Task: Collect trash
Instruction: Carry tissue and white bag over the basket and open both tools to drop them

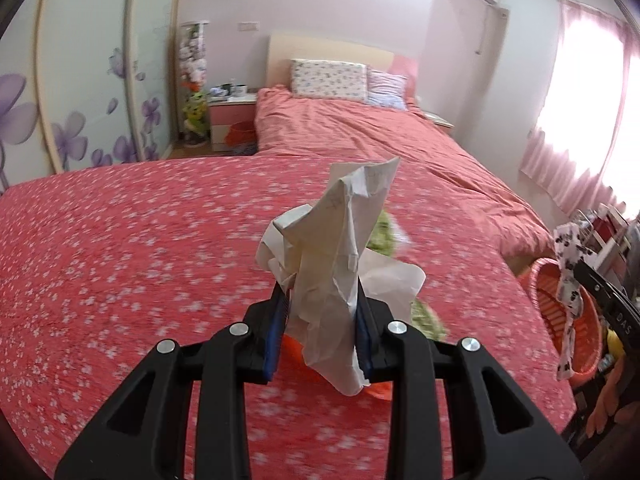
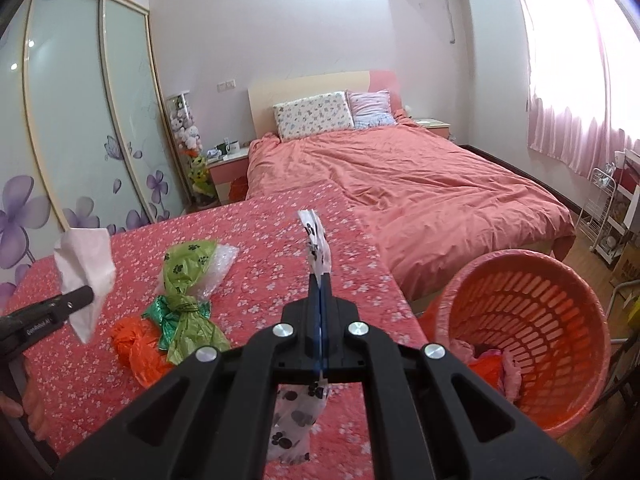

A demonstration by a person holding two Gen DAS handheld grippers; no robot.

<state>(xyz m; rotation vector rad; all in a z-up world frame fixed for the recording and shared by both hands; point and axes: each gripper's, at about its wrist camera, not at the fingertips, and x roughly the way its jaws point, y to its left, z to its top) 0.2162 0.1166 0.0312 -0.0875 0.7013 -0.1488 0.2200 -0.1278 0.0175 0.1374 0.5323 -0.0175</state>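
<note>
Left wrist view: my left gripper (image 1: 322, 332) has its jaws clamped narrow on a crumpled sheet of white paper (image 1: 340, 248). Its long axis runs upright between the blue pads, the peaked end pointing up and away from me, a shorter tail hanging below. It is creased, folded over itself and off-white.

My right gripper (image 2: 320, 312) has its jaws pressed together on a thin white plastic bag printed with black paw marks (image 2: 316, 248). That bag also stands on end, one twisted tip poking up past the fingertips and the looser bulk (image 2: 294, 416) drooping beneath them. It is held in the air near the orange slatted plastic basket (image 2: 532, 320), which sits at the right with pink and orange scraps inside.

Below both grippers lies a surface covered in a red cloth with small white blossoms (image 2: 256, 248). On it rest a green paw-print bag knotted with darker green (image 2: 184, 292), a clear plastic wrapper (image 2: 218, 268) and an orange bag (image 2: 136, 348). Beyond stands a bed with a salmon quilt (image 2: 420, 184), two patterned pillows, sliding wardrobe doors with purple flowers (image 2: 80, 140), and pink curtains (image 2: 568, 60).
</note>
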